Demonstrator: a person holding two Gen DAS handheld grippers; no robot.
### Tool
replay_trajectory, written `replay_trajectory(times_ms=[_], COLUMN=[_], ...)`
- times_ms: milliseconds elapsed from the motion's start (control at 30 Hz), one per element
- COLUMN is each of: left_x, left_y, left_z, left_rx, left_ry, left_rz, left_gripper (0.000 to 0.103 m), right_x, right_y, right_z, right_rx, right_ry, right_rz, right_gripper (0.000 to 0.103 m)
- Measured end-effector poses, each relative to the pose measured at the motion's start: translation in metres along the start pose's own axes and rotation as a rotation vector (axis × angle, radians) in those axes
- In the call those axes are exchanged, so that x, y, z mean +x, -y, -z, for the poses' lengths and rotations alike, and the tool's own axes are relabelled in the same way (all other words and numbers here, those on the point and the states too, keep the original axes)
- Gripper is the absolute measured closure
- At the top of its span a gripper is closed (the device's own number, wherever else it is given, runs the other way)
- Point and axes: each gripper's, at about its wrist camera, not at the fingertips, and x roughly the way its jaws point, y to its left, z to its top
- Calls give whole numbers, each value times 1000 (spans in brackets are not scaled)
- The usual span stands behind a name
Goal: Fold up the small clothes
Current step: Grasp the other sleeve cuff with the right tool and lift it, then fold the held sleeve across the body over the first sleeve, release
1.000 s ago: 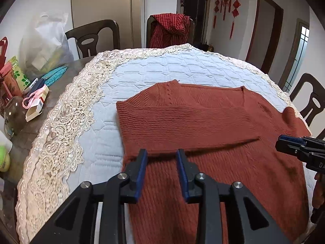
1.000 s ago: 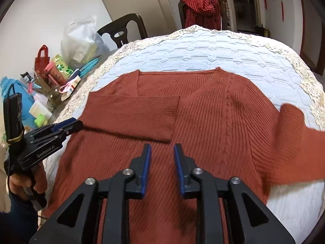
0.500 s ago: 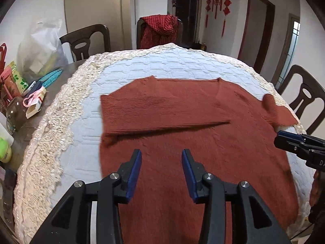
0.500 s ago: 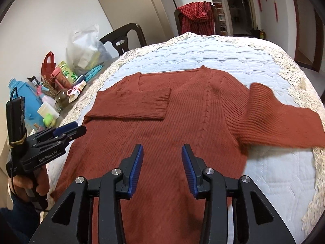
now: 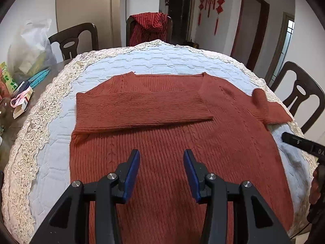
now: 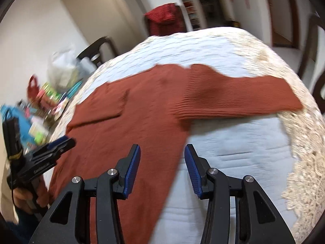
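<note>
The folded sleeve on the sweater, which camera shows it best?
The left wrist view. There the folded sleeve lies sharp and whole across the sweater's chest, every edge visible. In the right wrist view the same sleeve is small, off to the left and smeared by motion blur.

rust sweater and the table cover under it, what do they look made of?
Rust-red ribbed sweater: knitted yarn, matte and slightly fuzzy; ribs and cable lines show. Fibre unclear. Pale blue quilted table cover: stitched padded fabric, faint sheen, with a cream lace border, openwork pattern visible.
</note>
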Motion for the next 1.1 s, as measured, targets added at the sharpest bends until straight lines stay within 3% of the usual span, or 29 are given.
replay_trajectory(times_ms=[267, 733, 867, 1100], left_x=[21, 21, 21, 21], left_y=[-8, -5, -6, -6], left_z=[6, 10, 9, 9], left_rx=[-34, -23, -27, -33], left_ry=[-47, -25, -24, -22], left_rz=[-11, -5, 3, 19], left_gripper=[56, 46, 45, 43], right_x=[-5, 6, 7, -9], right_y=[64, 108, 108, 56], right_z=[-10, -44, -53, -77], right_rx=[208, 387, 378, 232], right_ry=[51, 156, 164, 215], right_rz=[69, 52, 78, -7], right_gripper=[57, 57, 90, 95])
